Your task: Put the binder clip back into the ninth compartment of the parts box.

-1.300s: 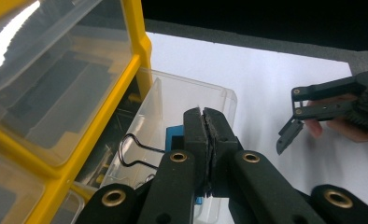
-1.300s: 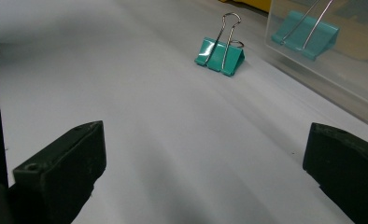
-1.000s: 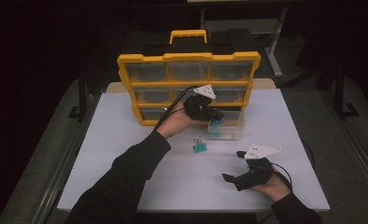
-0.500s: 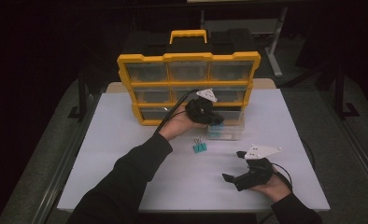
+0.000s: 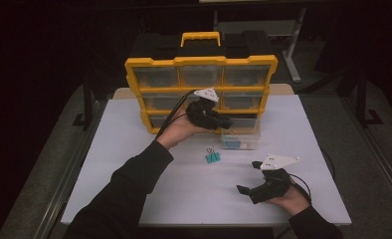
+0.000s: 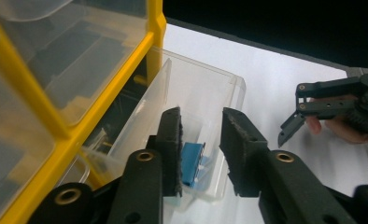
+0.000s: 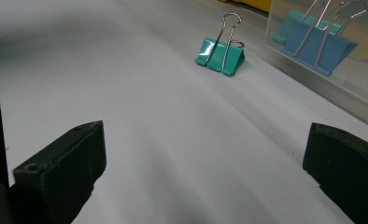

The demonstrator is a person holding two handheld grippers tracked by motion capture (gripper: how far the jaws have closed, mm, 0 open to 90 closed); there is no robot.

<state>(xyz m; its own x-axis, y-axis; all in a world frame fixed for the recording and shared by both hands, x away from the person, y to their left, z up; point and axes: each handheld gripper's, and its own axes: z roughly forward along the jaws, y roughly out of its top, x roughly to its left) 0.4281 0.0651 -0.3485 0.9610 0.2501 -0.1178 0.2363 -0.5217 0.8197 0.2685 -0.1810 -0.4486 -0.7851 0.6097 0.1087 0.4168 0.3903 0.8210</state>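
The left gripper (image 5: 223,121) hangs over a clear drawer (image 5: 240,140) pulled out from the yellow organizer (image 5: 201,62), its jaws apart with nothing between them (a blue binder clip (image 6: 192,164) lies in the drawer below). The right gripper (image 5: 248,178) rests low on the white table (image 5: 134,149), jaws wide apart. A teal binder clip (image 7: 220,56) lies on the table just beside the drawer, perhaps not touching it.

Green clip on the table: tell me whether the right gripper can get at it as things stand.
Probably yes. The right gripper has its jaws wide open and faces the green clip, with bare white table between them. The clear bin sits off to one side, not in the path.
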